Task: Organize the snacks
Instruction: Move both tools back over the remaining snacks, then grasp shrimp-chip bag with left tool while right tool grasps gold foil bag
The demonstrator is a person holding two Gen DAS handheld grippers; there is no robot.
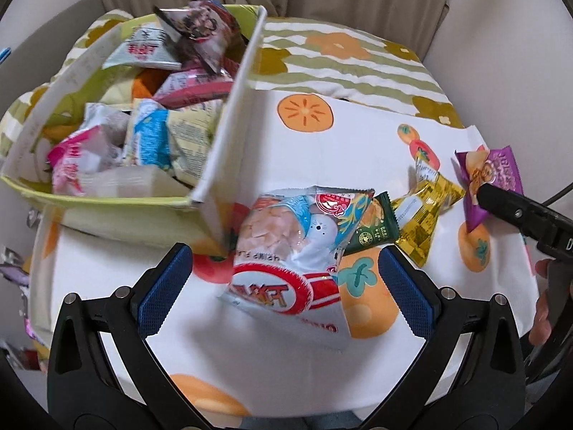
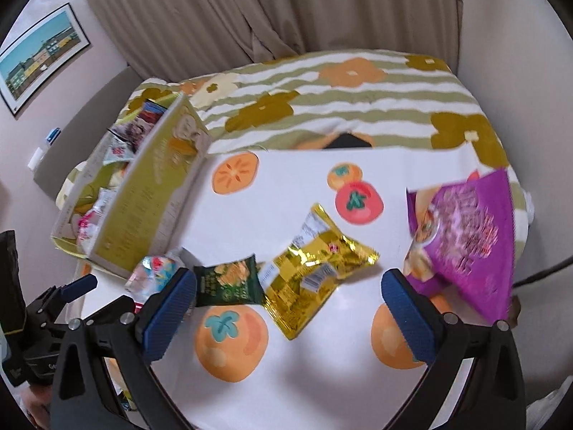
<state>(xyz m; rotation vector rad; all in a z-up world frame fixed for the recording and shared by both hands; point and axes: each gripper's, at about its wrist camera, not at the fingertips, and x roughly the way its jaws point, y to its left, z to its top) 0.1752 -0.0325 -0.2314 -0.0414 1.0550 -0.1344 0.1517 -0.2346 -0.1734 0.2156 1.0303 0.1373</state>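
Fruit-print cloth (image 1: 358, 136) carries snack packets; left gripper (image 1: 286, 286) and right gripper (image 2: 290, 304) hover, fingers apart.

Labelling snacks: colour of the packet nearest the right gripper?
Purple packet, clearest in the right wrist view.

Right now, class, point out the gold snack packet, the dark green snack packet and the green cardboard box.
gold snack packet (image 2: 315, 268), right wrist view, centre of its foil face.
dark green snack packet (image 2: 229, 283), right wrist view, middle of its front.
green cardboard box (image 2: 150, 193), right wrist view, its outer side wall.
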